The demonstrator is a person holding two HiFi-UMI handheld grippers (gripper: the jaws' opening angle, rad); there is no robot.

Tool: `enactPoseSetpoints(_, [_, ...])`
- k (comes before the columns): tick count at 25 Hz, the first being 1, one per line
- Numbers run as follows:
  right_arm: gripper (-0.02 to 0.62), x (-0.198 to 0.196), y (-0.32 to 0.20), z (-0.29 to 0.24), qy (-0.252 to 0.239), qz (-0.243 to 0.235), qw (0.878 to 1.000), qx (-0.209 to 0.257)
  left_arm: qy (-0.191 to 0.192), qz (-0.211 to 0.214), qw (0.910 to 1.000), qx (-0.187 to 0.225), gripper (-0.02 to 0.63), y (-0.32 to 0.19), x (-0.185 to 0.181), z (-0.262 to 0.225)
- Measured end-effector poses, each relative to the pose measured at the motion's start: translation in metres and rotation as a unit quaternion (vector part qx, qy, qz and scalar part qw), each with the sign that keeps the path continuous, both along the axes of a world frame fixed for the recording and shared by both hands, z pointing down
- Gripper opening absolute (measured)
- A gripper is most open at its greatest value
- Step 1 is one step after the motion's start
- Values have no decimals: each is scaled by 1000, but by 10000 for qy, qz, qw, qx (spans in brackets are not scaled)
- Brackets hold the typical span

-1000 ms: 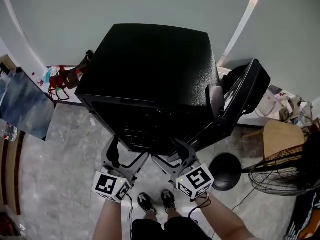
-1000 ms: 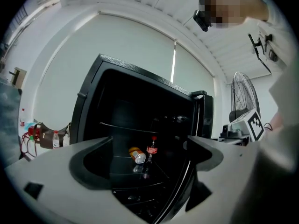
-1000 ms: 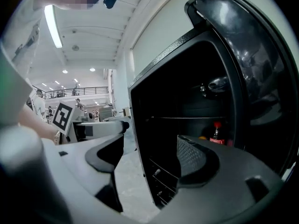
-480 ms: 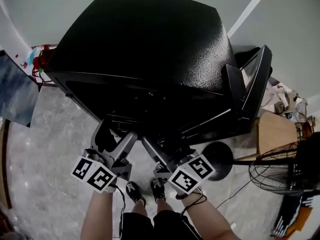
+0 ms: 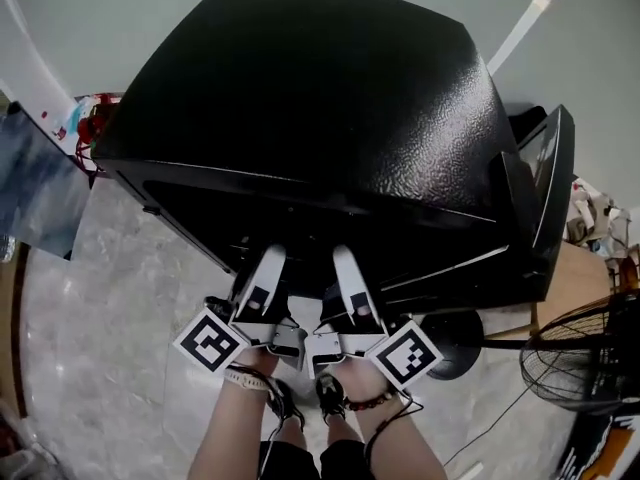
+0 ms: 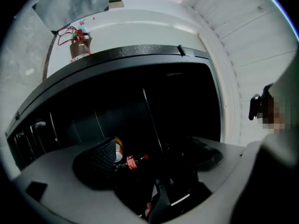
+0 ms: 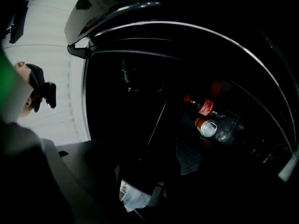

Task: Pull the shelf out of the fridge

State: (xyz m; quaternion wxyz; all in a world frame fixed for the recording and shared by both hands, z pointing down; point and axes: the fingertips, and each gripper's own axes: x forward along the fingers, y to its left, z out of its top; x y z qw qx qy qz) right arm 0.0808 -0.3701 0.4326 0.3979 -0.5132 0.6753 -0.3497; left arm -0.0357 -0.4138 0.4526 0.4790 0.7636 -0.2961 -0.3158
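The left gripper (image 6: pixel 154 147) and right gripper (image 7: pixel 145 149) have jaws apart inside the black box-shaped fridge (image 5: pixel 320 98), with the thin-edged flat shelf (image 6: pixel 150 115) between them.

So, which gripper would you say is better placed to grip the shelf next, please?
Left, narrowly. Both reach into the fridge, but the left gripper shows fingers apart with a thin rail, likely the shelf, between them; the right gripper is harder to read.
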Motion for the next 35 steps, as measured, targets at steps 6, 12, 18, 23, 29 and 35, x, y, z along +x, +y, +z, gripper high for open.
enactPoseSetpoints(6, [341,20,-23,2,-906,358,9952,48,282,-51,9993,-229,452,-25,0,-1])
enactPoseSetpoints(12, [341,39,-45,10,-1517,751,9855,62,545,-159,9980,-293,390,-55,4,-6])
enactPoseSetpoints(18, [339,48,-57,15,-1965,973,9756,69,802,-266,9957,-375,371,-71,6,-7])
enactPoseSetpoints(23, [337,55,-63,9,-2078,1186,9707,227,1058,-197,9936,-353,350,-86,11,-13])
enactPoseSetpoints(29, [161,58,-68,5,-2030,1284,9703,284,1123,-215,9925,-444,319,-94,12,-12])
enactPoseSetpoints(35, [55,60,-72,-2,-2005,1305,9701,417,1150,-150,9927,-335,191,-100,15,-17])
